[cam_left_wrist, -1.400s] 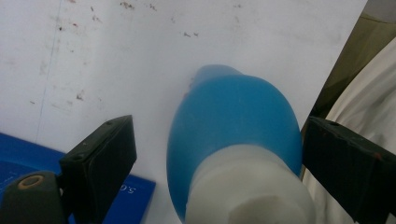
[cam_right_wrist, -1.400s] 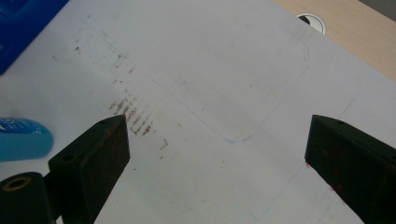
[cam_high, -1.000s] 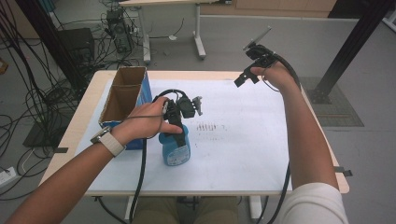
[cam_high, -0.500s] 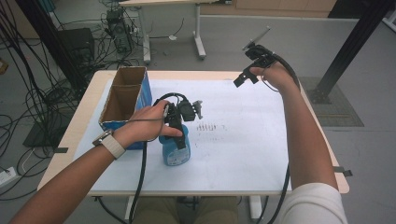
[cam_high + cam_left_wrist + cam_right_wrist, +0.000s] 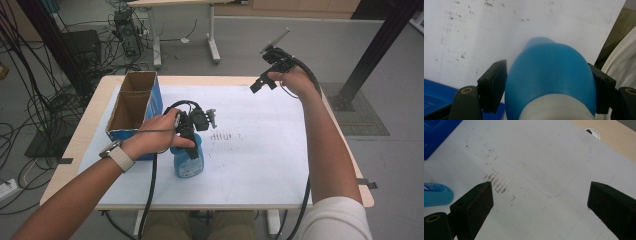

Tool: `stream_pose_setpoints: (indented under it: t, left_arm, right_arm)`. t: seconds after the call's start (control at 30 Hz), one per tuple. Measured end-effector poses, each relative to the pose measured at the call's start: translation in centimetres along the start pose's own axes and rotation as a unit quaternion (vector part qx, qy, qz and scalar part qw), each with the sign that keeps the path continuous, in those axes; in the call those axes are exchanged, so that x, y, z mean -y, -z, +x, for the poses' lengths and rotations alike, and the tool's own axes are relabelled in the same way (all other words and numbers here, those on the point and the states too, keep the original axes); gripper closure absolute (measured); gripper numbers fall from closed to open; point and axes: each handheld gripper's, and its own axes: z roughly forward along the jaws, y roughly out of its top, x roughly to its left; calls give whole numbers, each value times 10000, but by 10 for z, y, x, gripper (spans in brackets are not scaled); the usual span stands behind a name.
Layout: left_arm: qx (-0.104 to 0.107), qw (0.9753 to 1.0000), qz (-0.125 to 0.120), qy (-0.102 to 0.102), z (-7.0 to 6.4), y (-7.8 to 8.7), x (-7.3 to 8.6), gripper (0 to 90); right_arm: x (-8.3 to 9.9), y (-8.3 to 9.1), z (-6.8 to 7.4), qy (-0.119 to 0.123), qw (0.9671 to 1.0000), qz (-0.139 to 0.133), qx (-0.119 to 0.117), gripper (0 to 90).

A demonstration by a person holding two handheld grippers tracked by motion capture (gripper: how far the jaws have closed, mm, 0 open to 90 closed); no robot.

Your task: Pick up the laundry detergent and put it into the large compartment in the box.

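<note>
A blue bottle (image 5: 188,163) with a white neck stands upright on the white mat (image 5: 260,150), near the front middle. My left gripper (image 5: 191,131) comes down over its top. In the left gripper view the two black pads press on either side of the bottle's (image 5: 551,75) blue shoulder. My right gripper (image 5: 265,71) is held in the air above the mat's far right corner, open. Nothing lies between its pads (image 5: 477,202), only bare mat. The bottle's (image 5: 436,195) base shows at the left edge of the right gripper view.
An open cardboard box (image 5: 131,107) with blue sides stands at the mat's left, close behind my left hand. Dark smudges (image 5: 222,136) mark the mat just right of the bottle. Bare wooden tabletop (image 5: 345,150) borders the mat on the right.
My left gripper has sunk a little lower and nearer onto the bottle. The right gripper has stayed where it was, still open.
</note>
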Motion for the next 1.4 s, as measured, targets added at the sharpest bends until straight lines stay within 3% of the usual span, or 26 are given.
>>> stream_pose_setpoints:
  t: [0.57, 0.87, 1.4]
  left_arm:
    - [10, 10000, -1, -13, 0, -1, 0, 356]
    - [172, 9998, 2, 90, 5, -1, 0, 386]
    - [219, 9997, -51, 129, 8, -2, 3, 390]
  right_arm:
    - [1, 2, -1, 3, 10000, -43, -14, 66]
    - [4, 4, -2, -17, 10000, -76, -8, 66]
    - [6, 8, -2, -35, 10000, -84, 3, 66]
